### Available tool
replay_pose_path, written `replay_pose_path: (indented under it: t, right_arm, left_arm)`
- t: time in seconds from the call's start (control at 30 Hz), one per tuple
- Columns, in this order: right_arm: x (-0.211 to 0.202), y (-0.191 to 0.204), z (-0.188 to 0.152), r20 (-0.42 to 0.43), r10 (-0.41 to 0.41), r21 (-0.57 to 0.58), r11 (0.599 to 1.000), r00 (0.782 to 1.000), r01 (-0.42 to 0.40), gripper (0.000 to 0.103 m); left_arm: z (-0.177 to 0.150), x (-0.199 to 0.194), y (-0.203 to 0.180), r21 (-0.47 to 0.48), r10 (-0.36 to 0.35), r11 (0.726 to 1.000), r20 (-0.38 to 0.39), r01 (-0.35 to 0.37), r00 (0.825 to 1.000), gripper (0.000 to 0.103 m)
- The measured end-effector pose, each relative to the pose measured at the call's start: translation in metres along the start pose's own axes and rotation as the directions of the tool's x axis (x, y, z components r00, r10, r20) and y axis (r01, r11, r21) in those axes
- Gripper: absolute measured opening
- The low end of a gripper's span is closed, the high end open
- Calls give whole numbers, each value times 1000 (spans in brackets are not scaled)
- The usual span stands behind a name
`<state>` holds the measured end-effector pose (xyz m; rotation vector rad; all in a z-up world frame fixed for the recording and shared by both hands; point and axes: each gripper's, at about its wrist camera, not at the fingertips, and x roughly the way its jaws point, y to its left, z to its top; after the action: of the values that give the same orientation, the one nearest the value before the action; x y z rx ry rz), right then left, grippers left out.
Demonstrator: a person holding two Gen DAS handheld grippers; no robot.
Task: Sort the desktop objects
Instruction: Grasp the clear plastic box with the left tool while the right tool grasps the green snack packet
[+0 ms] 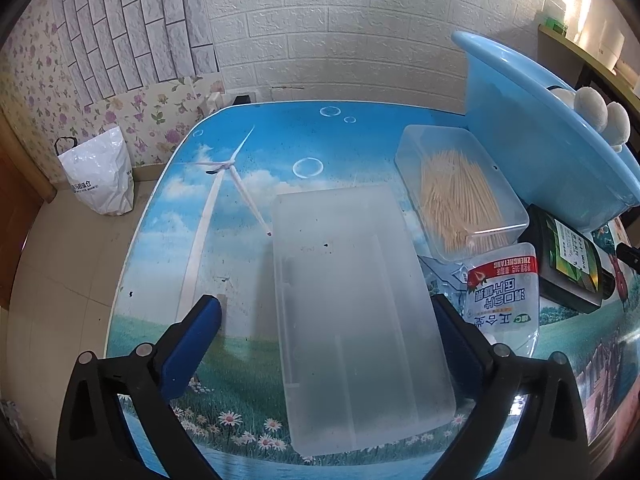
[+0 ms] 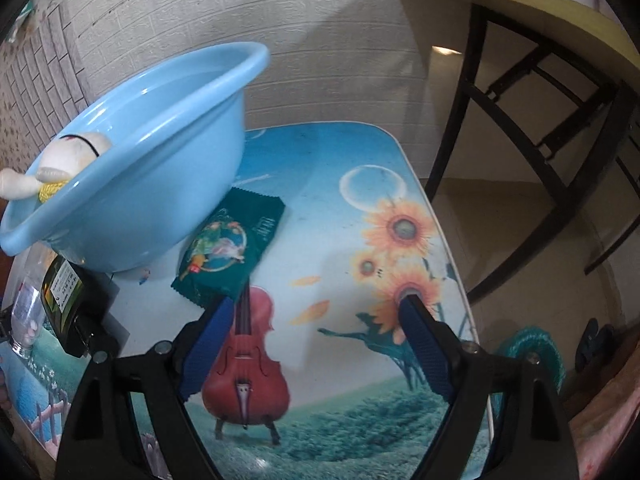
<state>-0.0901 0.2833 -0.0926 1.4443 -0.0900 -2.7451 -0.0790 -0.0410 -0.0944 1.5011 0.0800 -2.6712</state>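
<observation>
Frosted translucent plastic box (image 1: 360,312), rectangular, lying flat between wide-spread left gripper (image 1: 326,312); right gripper (image 2: 316,312) wide, holding nothing.

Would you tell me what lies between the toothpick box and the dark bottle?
In the left wrist view, the clear candy pouch lies between the toothpick box and the dark bottle.

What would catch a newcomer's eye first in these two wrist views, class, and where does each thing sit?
Probably the big light-blue basin, tilted at the table's back with a cream plush toy over its rim, a dark green packet lying just in front of it. In the left wrist view, a frosted plastic box fills the space between the open left gripper's fingers, with a clear box of toothpicks beyond it to the right.
</observation>
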Motion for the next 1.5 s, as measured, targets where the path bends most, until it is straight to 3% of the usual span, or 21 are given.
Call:
replay_pose_path:
  t: [0.27,0.33,0.4,0.53,1.0,1.2,1.33,1.5]
  right_arm:
    - [0,6,5,19,45,-10,999,999,-45,85]
    - [0,8,7,32,75,-17,997,997,-74,85]
    - [2,9,9,31,103,-17,995,994,-103,85]
    - [4,16,10,20,100,-75,992,995,-98,85]
    - [14,47,19,6,88,-102,991,996,-87,85]
    - [24,58,17,-2,17,-115,993,1000,-17,85]
    - [20,48,19,15,16,-100,995,1000,-15,47]
    - [18,34,19,-4,53,-106,993,999,-54,45]
  left_arm:
    - [1,1,1,4,-2,1000,10,2,1000,102]
    - [1,-2,1,10,-8,1000,24,8,1000,95]
    - [1,-7,3,14,-13,1000,41,13,999,79]
    - [4,-8,6,14,-11,1000,48,10,999,62]
    - [4,-6,5,9,-4,1000,56,4,998,62]
    - [4,-6,5,12,-6,1000,53,6,999,62]
    - [4,-7,6,11,-7,1000,53,6,999,62]
    - [2,-9,5,10,-10,1000,44,9,999,62]
